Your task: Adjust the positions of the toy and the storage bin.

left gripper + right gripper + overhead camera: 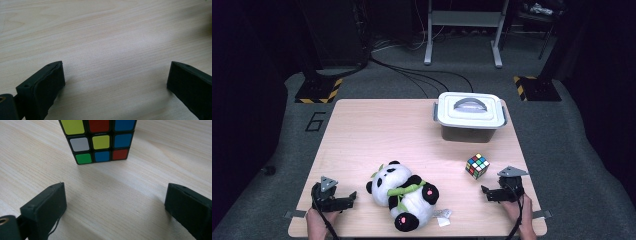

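Left gripper (346, 198): black two-jaw tool near the front left corner of the pale wooden desk (362, 135), jaws spread wide, nothing between them but bare wood.
Black-and-white plush panda with green scarf (404, 195): lying by the front edge, just right of the left gripper; soft and bulky, so a shallow pinch would likely slip off.
Scrambled colour puzzle cube (477, 165): toward the front right corner.
Right gripper (486, 192): jaws wide apart, empty, cube just ahead; an off-centre close could skid it.
Grey lidded plastic box with white lid (469, 116): back right edge, lid on.
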### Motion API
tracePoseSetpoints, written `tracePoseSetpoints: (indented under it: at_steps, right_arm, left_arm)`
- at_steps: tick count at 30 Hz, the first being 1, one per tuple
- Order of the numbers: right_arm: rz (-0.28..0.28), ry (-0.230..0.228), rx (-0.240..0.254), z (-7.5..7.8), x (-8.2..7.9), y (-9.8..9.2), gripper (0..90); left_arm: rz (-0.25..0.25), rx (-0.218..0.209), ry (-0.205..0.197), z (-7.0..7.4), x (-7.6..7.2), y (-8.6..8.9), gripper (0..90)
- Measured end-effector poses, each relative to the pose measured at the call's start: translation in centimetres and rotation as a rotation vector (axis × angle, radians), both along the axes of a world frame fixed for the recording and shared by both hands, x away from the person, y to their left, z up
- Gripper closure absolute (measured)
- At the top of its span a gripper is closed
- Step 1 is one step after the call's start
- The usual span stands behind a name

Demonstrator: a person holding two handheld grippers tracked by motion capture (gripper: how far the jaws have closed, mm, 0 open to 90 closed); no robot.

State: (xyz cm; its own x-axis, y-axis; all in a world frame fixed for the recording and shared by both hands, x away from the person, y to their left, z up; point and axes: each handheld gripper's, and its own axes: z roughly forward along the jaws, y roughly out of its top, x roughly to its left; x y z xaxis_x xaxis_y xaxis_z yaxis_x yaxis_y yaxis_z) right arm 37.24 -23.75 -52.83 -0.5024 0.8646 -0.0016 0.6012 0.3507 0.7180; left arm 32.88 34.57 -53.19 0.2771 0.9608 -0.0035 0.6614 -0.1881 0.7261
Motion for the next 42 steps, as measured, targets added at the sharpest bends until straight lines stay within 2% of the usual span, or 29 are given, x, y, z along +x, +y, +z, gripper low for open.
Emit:
tracePoseSetpoints:
  at_steps: [3,6,19,23,25,31,33,36,40,42]
  right_arm:
    - [0.0,0.0,-0.001,0.0,0.0,0.0,3.0]
    - [0.0,0.0,0.0,0.0,0.0,0.0,3.0]
    - [0.001,-0.005,-0.002,0.0,0.1,0.0,3.1]
    - [0.001,-0.004,0.0,0.0,0.1,-0.1,3.2]
    - [0.001,-0.004,0.0,0.0,0.1,-0.1,3.2]
    - [0.001,-0.005,-0.001,0.0,0.1,-0.1,3.2]
    - [0.001,-0.005,-0.001,0.0,0.1,-0.1,3.2]
    - [0.002,-0.005,-0.001,0.0,0.1,-0.1,3.2]
    - [0.001,-0.005,-0.001,0.0,0.1,-0.1,3.3]
    - [0.001,-0.005,-0.001,0.0,0.1,-0.1,3.3]
  left_arm:
    - [0.004,0.0,-0.011,-0.1,0.0,-0.1,1.4]
    - [-0.002,-0.001,0.002,0.0,0.0,0.0,1.4]
    - [-0.023,-0.001,0.004,0.0,0.2,0.1,0.0]
    - [-0.049,-0.024,0.025,0.5,0.2,0.3,0.2]
    - [-0.05,-0.026,0.018,0.6,0.2,0.2,0.2]
    - [-0.11,-0.034,-0.002,3.5,-0.2,0.0,0.1]
    - [-0.127,-0.049,-0.02,4.5,-0.3,-0.1,0.1]
    - [-0.145,-0.059,-0.026,5.3,-0.3,-0.1,0.1]
    - [-0.176,-0.072,-0.046,7.1,-0.1,-0.4,0.1]
    - [-0.182,-0.073,-0.051,7.4,-0.1,-0.5,0.1]
